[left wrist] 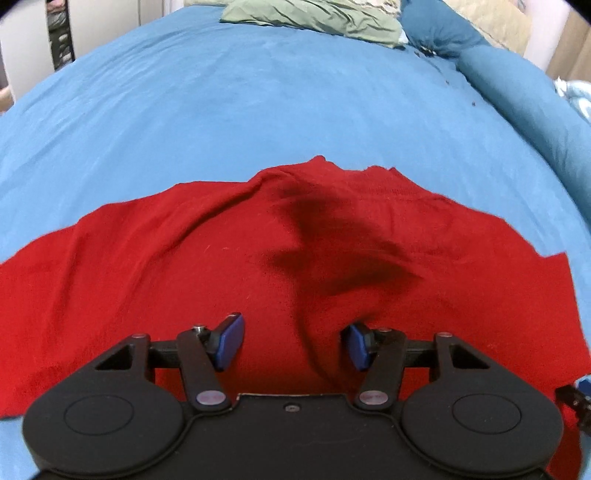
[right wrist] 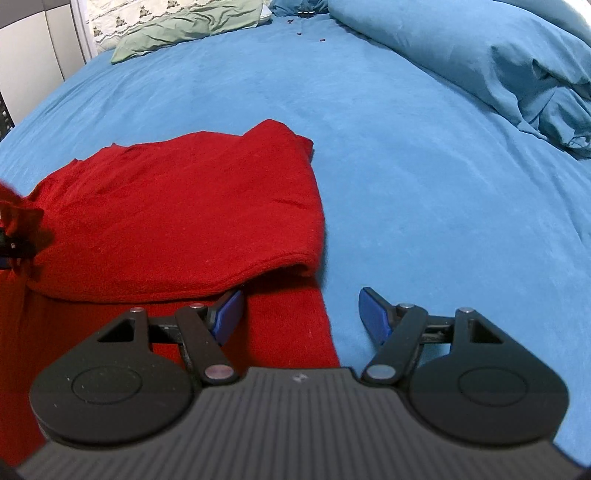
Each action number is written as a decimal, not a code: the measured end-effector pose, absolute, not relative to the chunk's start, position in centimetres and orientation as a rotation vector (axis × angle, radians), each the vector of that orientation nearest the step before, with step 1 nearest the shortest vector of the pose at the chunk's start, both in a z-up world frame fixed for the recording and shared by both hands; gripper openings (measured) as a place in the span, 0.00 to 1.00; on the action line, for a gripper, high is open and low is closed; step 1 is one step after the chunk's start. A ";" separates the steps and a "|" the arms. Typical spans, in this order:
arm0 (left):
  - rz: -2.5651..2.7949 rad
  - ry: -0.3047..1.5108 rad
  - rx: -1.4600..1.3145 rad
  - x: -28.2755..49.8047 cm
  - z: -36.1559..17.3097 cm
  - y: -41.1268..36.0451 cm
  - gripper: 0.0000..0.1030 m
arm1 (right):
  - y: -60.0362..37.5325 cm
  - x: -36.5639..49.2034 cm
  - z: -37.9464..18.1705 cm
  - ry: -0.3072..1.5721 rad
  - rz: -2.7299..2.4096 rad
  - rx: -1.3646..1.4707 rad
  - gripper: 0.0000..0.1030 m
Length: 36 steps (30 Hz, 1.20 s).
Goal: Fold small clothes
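1. A bed (left wrist: 184,92) covered by a blue sheet fills most of both views; the sheet lies fairly smooth, with a few small dark specks near its far end.
2. A bunched blue duvet (right wrist: 498,62) is heaped along the right side of the bed, well apart from the clothing.
3. A red garment (left wrist: 147,266) lies on the sheet at the near edge of the bed. In the left wrist view it is spread wide, rumpled, with a raised fold running down its middle. In the right wrist view its upper layer is doubled over the lower one, with a rounded folded edge near the tongs and a straight right edge against bare sheet.
4. A crumpled green cloth (right wrist: 184,26) rests at the far end of the bed, by a pale patterned pillow (left wrist: 506,26).
5. The left gripper (left wrist: 293,345) hangs over the red garment, its blue pads about half apart. A ridge of the fabric rises between them, close to the right pad, but the pads do not press it.
6. The right gripper (right wrist: 303,317) stands wide open at the garment's right edge: its left pad (right wrist: 227,315) sits over the lower red layer just beneath the folded edge, its right pad over bare sheet. It holds nothing.
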<state>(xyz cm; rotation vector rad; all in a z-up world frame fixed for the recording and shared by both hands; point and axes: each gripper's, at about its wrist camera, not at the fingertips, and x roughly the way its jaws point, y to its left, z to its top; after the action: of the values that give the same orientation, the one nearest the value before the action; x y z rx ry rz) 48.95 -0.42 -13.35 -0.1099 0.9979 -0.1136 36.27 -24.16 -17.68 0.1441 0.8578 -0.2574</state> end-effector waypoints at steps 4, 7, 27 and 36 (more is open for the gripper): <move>-0.201 0.991 -0.131 48.8 -13.4 -0.3 0.59 | -24.2 36.3 -17.7 0.855 -0.260 0.152 0.82; -0.225 0.976 -0.145 48.7 -13.7 -0.2 0.59 | -24.2 36.3 -17.7 0.854 -0.252 0.155 0.82; 0.001 0.748 -0.227 45.5 -9.7 7.9 0.04 | -22.8 39.2 -18.1 0.818 -0.248 -0.071 0.81; 0.001 0.837 -0.215 42.1 -12.4 9.6 0.18 | -24.2 37.8 -18.0 0.841 -0.305 -0.052 0.78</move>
<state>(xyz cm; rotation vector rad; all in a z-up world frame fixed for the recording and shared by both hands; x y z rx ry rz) 42.06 9.60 -12.36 -0.2147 0.8367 0.0007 37.76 -24.15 -17.98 -0.0524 0.8414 -0.3046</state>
